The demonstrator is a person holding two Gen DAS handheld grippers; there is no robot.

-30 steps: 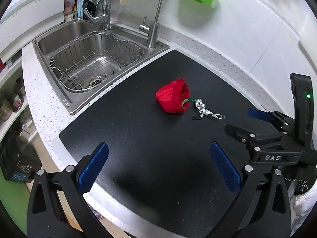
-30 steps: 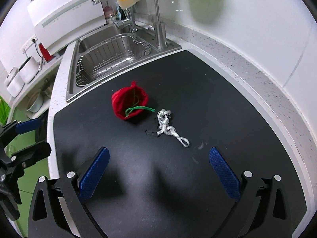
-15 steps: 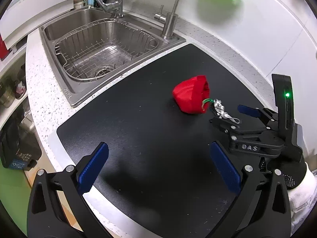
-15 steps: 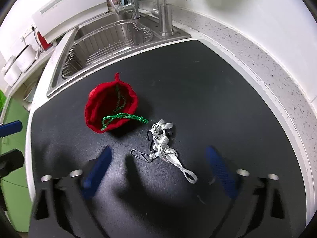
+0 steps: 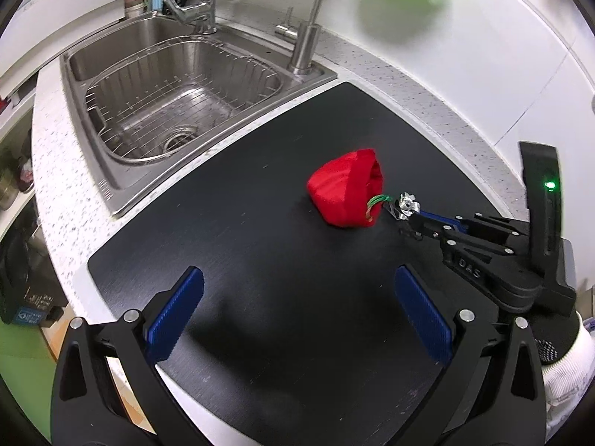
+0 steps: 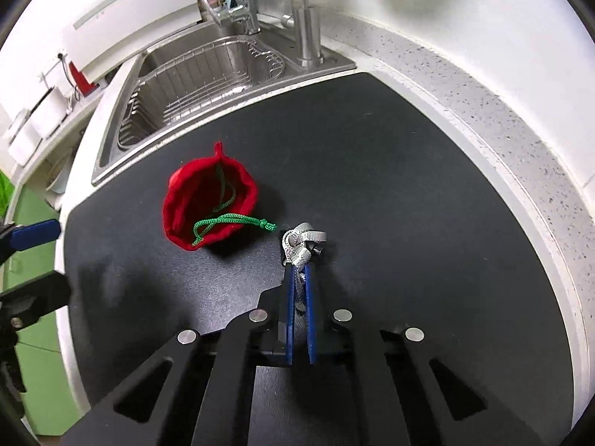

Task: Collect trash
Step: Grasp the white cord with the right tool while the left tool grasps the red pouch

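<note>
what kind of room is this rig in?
A home kitchen, most likely: a stainless sink with a wire drain basket, tall faucets behind it, and a speckled countertop carrying a black mat.

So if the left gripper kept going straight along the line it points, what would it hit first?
Probably bare black mat: the left gripper stands open with only mat between its pads. The red pouch lies farther on, slightly right; depth is unclear.
</note>
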